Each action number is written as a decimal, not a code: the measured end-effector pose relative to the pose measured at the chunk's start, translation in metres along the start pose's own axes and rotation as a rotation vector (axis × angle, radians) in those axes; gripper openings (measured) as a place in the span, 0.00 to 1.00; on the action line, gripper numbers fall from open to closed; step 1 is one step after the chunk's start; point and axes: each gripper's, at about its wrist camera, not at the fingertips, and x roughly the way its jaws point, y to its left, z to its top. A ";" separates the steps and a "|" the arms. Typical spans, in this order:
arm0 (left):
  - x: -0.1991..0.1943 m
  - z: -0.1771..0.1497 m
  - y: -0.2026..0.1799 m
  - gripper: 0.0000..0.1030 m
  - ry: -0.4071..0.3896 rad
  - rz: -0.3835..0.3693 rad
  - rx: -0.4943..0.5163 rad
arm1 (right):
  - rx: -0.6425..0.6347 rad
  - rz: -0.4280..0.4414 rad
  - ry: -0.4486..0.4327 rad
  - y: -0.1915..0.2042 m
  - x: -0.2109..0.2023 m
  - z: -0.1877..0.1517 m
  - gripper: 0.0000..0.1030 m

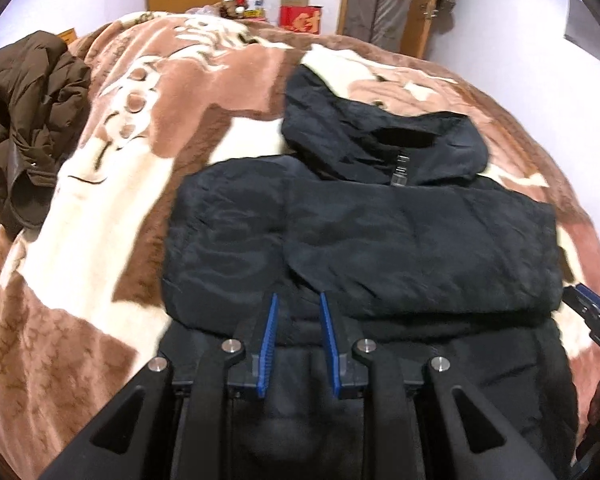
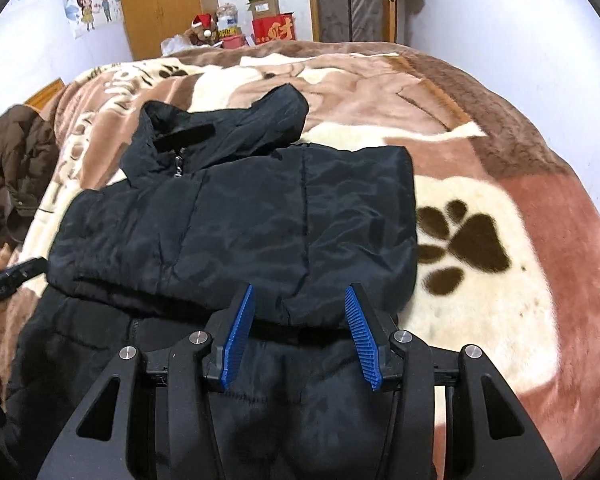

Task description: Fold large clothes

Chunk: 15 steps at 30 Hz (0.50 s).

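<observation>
Left wrist view: the black quilted hooded jacket (image 1: 380, 232) is seen spread across the centre of the frame, on the plush brown-and-cream paw-print blanket (image 1: 100, 200) that covers the bed. Its hood points to the upper middle; its hem runs off the lower edge under the camera. The long axis is thus read as running from lower frame to upper frame, straight ahead of both claws.

The sleeves appear to be folded in across the chest already, forming a thick band with a folded edge crossing the frame just above the fingertips.

The left claw (image 1: 298, 300) is held open, nothing between its blue ribbed pads, poised over the lower body panel near that edge. In the right wrist view the right claw (image 2: 300, 292) is also spread wide and empty, at the same edge, towards the jacket's right-of-frame side. Neither is clearly nearer; the two flank the zip line.

The next move is judged to be a lengthwise fold, hem up towards collar.

Shell fabric: slick, faintly crinkled, padded, likely to slip and spring back. The blanket is deep-piled and soft.

A crumpled brown puffer coat (image 1: 24, 120) is noted at the left edge, well apart.
</observation>
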 end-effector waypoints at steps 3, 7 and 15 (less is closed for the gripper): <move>0.024 0.014 0.016 0.22 0.014 0.026 -0.014 | -0.012 0.000 0.032 0.009 0.029 0.008 0.47; 0.069 0.026 0.038 0.22 0.067 0.043 -0.059 | -0.020 -0.025 0.083 0.017 0.062 0.007 0.47; 0.059 0.021 0.045 0.22 0.036 -0.001 -0.094 | 0.007 0.044 0.043 0.011 0.029 0.021 0.47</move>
